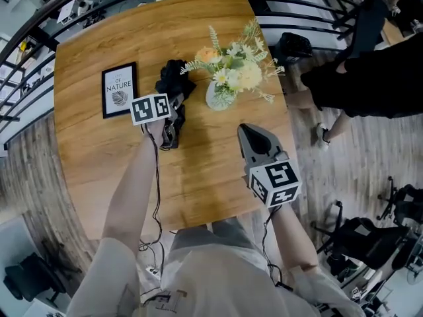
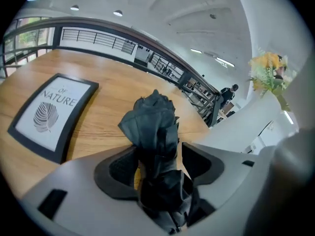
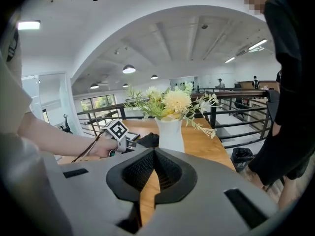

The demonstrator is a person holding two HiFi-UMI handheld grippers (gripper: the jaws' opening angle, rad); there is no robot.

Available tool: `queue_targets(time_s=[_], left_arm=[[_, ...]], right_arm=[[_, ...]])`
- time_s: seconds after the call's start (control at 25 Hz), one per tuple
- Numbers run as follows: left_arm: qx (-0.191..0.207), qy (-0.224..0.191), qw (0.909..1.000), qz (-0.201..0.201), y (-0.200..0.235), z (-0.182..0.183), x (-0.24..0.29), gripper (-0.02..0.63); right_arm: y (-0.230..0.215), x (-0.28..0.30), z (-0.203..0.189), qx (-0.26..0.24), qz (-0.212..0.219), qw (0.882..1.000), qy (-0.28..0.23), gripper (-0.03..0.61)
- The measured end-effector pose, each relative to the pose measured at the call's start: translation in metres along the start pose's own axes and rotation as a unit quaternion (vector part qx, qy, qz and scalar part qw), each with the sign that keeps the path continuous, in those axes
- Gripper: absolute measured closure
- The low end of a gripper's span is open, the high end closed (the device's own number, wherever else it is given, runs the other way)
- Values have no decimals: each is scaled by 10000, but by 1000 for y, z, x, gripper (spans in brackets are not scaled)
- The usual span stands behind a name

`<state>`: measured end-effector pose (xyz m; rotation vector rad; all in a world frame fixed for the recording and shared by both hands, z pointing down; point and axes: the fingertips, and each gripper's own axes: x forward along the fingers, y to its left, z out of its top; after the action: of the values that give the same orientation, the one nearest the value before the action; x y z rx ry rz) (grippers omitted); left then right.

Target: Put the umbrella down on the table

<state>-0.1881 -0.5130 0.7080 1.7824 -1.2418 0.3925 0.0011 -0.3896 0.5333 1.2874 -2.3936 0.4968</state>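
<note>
Umbrella (image 2: 152, 127) lying folded on the table (image 1: 99, 164)
Left gripper (image 2: 156, 165) jaws spread around it, seemingly loose; right gripper (image 3: 154, 155) clenched, empty.

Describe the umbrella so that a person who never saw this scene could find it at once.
On the wooden table, look between the framed picture and the white vase of flowers. The umbrella lies there, folded, its near end between the jaws of the left gripper. It is the only black, crumpled cloth thing.

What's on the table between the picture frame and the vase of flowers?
A folded black umbrella, between the open jaws of the left gripper. The head view shows it.
</note>
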Motion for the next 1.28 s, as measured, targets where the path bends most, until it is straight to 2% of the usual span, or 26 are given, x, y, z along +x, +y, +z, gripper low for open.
queue_targets(time_s=[0.2,0.28,0.44,0.64,0.88,1.04,1.28], left_arm=[[306,-196,9993,-94,-18,19,-36,324],[541,-332,9979,-154,-29,27,-56,327],[1130,-849,9893,-347,-65,56,-112,388],[1794,-1504,9705,-575,-119,92,-184,443],[2445,-2290,9403,-604,-177,118,-275,498],[2783,-2695,9201,-585,-207,118,-330,529],[2925,-3123,8999,-837,-242,99,-390,553]], right_arm=[[3,-14,31,-80,24,9995,-297,552],[2,-22,46,-161,10,9989,-438,552],[6,-44,85,-454,20,9960,-772,552],[20,-85,138,-593,70,9890,-1357,552],[49,-141,188,-720,241,9762,-2030,552],[63,-182,207,-778,269,9680,-2369,552],[74,-234,222,-855,236,9584,-2713,552]])
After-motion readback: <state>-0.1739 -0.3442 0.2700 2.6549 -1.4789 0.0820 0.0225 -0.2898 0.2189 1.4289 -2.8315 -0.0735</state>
